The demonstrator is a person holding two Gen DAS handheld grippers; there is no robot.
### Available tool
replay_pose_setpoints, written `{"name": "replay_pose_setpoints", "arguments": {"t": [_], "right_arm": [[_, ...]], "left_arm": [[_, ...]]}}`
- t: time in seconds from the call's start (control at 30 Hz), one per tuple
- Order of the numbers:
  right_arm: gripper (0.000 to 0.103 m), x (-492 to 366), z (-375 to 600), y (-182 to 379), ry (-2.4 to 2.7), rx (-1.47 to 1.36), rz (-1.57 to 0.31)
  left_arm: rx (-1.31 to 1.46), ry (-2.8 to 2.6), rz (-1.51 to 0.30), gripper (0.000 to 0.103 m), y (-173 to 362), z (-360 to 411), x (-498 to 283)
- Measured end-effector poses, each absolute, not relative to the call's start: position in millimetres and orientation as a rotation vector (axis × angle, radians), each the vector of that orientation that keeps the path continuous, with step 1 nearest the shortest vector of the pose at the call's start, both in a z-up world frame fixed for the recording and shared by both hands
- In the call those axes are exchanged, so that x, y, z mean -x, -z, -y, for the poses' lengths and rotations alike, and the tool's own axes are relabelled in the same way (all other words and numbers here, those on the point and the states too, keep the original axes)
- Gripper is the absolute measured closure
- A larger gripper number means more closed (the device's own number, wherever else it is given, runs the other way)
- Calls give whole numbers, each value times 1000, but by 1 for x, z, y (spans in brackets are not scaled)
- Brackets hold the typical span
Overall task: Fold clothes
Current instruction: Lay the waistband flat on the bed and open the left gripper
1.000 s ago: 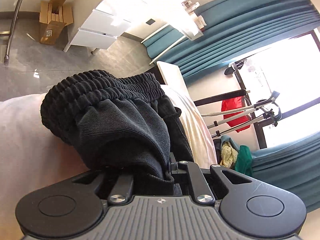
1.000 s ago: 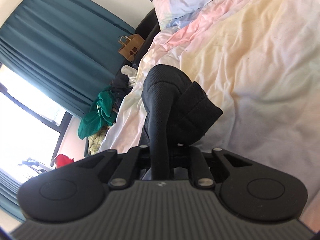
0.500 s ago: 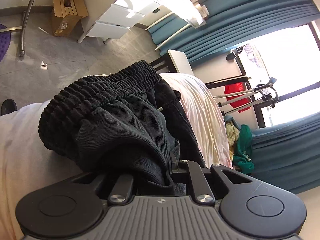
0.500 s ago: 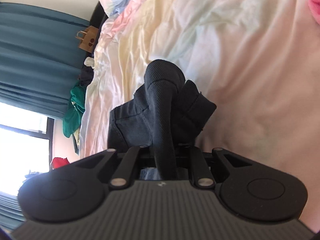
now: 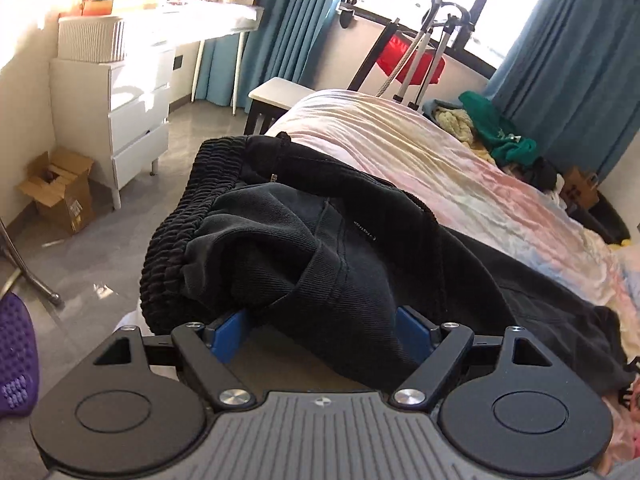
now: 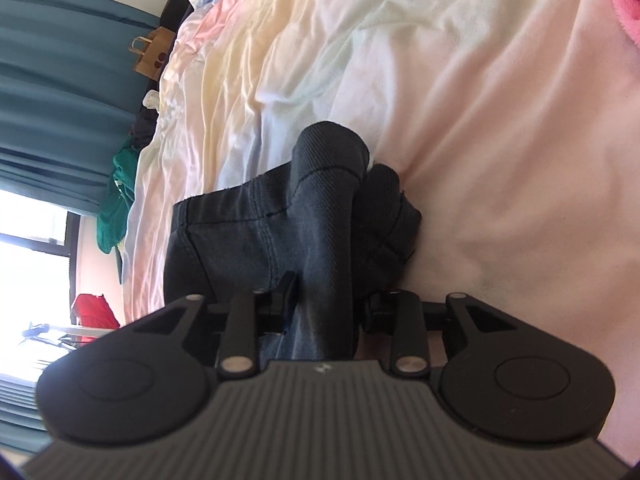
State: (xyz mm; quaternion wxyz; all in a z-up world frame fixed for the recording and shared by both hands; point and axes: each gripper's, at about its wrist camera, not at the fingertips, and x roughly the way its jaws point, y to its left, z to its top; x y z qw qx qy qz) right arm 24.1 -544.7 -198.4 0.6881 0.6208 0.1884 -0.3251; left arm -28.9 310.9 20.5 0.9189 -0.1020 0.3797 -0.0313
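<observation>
bright window (image 5: 460, 0) glare, fisheye-bent edges, soft blur.

Teal curtains (image 5: 568, 60); sunlit window (image 5: 472, 8); white drawers (image 5: 136, 120)

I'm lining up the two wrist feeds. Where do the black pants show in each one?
Left wrist: black pants fill the centre, waistband at left, fabric between the open left tool.
Right wrist: centre, a fold pinched in the right tool.
Shared landmark: green clothes pile by the teal curtain.

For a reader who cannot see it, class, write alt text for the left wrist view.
Black trousers lie on a pastel bed, waistband towards the floor, with the left gripper open around a bunched fold. Beyond are white drawers, a cardboard box and teal curtains.
</observation>
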Motion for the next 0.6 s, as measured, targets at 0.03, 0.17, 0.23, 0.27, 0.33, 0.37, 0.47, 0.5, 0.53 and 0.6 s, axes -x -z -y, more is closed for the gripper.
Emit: {"name": "replay_pose_setpoints", "arguments": {"t": [0.03,0.17,0.23,0.27,0.33,0.37,0.47,0.5,0.53,0.6], "right_arm": [[65,-25,545,198,725,-1385,-423],[50,-29,539,191,707,-1345,-428],[45,-30,535,187,705,-1346,-428],[43,-31,533,185,705,-1346,-428],[42,-32,529,182,704,-1346,-428],[42,-30,527,181,710,-1366,-431],[43,-21,513,179,728,-1447,-401],[42,-22,509,178,723,-1448,-407],[42,-23,507,176,723,-1431,-416],[42,-26,505,174,723,-1406,-427]], "left_arm": [[166,71,-763,21,-24,-305,35],[10,86,-575,21,-47,-261,42],[-9,139,-525,20,-54,-230,31],[-17,169,-502,20,-58,-214,25],[-44,256,-497,20,-61,-174,7],[-64,304,-506,20,-61,-155,-2],[-121,469,-524,20,-48,-83,-35],[-136,522,-530,20,-42,-59,-46],[-148,555,-536,20,-34,-39,-58],[-178,593,-556,20,-20,1,-80]]}}
